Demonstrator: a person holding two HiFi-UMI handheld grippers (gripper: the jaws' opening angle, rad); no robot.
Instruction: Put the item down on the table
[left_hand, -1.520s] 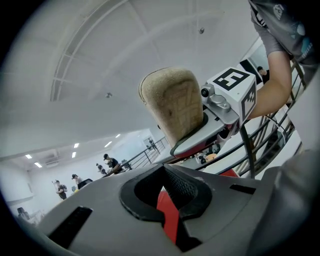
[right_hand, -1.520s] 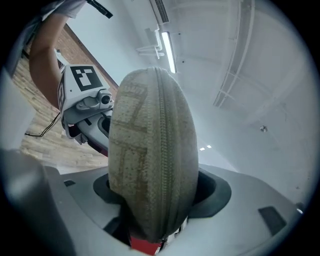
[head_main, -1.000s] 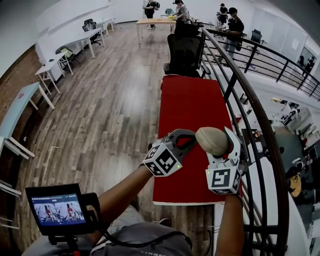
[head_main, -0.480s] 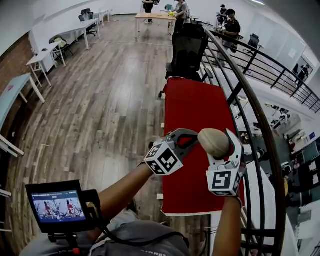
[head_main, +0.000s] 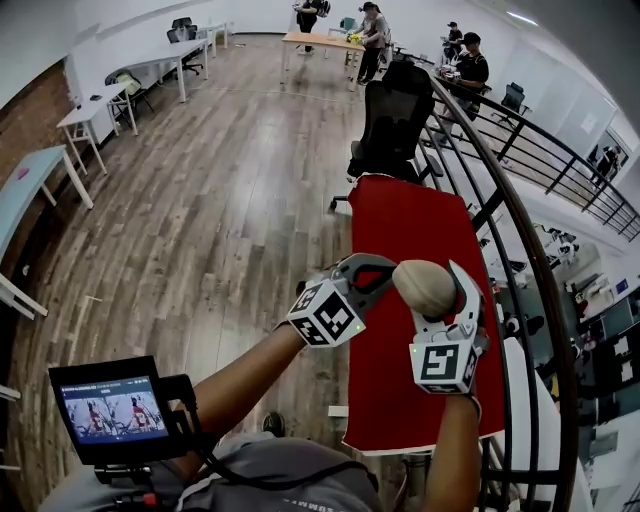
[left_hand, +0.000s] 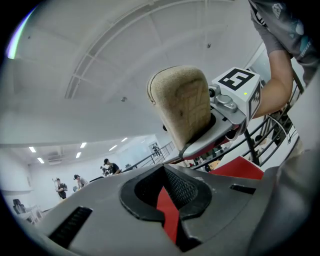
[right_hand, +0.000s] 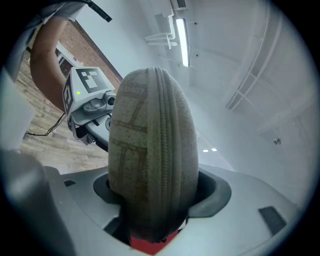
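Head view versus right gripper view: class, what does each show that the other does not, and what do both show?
Only the head view shows the red table, the black office chair at its far end, the curved railing and a small monitor. Only the right gripper view shows the zip running up the tan pouch, and a ceiling strip light. Both show that pouch clamped in the right gripper, with the left gripper close beside it.
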